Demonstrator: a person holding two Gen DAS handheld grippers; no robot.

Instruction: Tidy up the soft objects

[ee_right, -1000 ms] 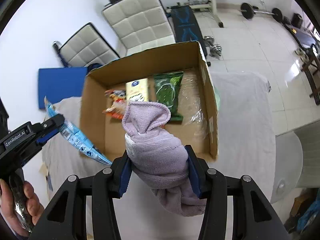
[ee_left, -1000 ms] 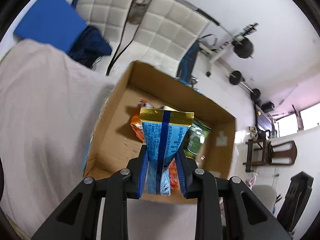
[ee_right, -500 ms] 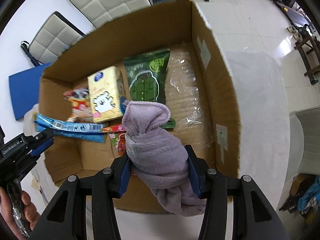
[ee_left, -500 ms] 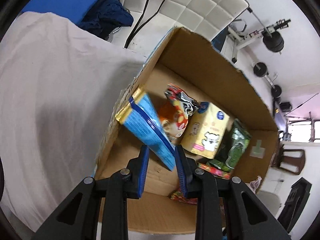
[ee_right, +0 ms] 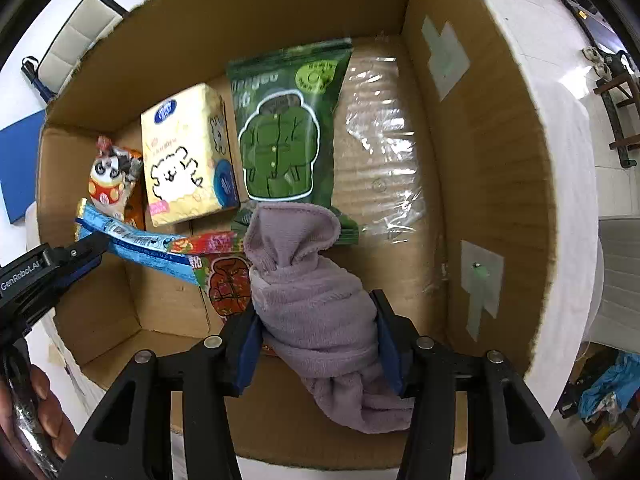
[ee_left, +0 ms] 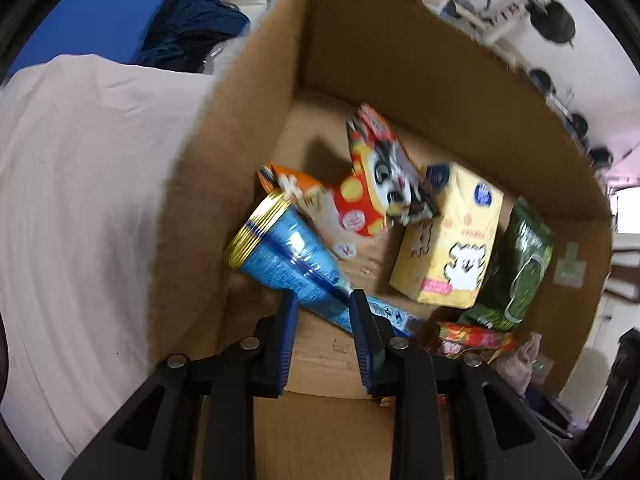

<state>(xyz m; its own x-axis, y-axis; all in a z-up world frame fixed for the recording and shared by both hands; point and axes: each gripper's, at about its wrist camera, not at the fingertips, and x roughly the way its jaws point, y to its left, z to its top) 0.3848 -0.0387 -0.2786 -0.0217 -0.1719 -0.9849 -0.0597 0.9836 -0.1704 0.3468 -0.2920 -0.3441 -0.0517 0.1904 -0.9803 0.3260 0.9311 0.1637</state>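
My left gripper [ee_left: 322, 300] is shut on a blue foil snack bag [ee_left: 288, 256] and holds it low inside the cardboard box [ee_left: 360, 48], near its left wall. The bag [ee_right: 136, 240] and the left gripper [ee_right: 86, 250] also show in the right wrist view. My right gripper [ee_right: 316, 308] is shut on a rolled lilac towel [ee_right: 312, 304] over the near part of the box [ee_right: 480, 160]. In the box lie a yellow tissue pack [ee_right: 184, 164], a green bag [ee_right: 288, 136], a red and orange cartoon snack bag [ee_left: 376, 184] and a red packet [ee_right: 224, 276].
The box stands on a white cloth-covered surface [ee_left: 80, 184]. Clear plastic film [ee_right: 384, 140] lies on the right of the box floor. Beyond the box are a blue mat [ee_left: 92, 12], dark blue fabric [ee_left: 188, 36] and gym weights [ee_left: 556, 20].
Both grippers have come down into the box. The blue bag has tipped from upright over the box to lying low by the left wall. The towel is now over the box floor.
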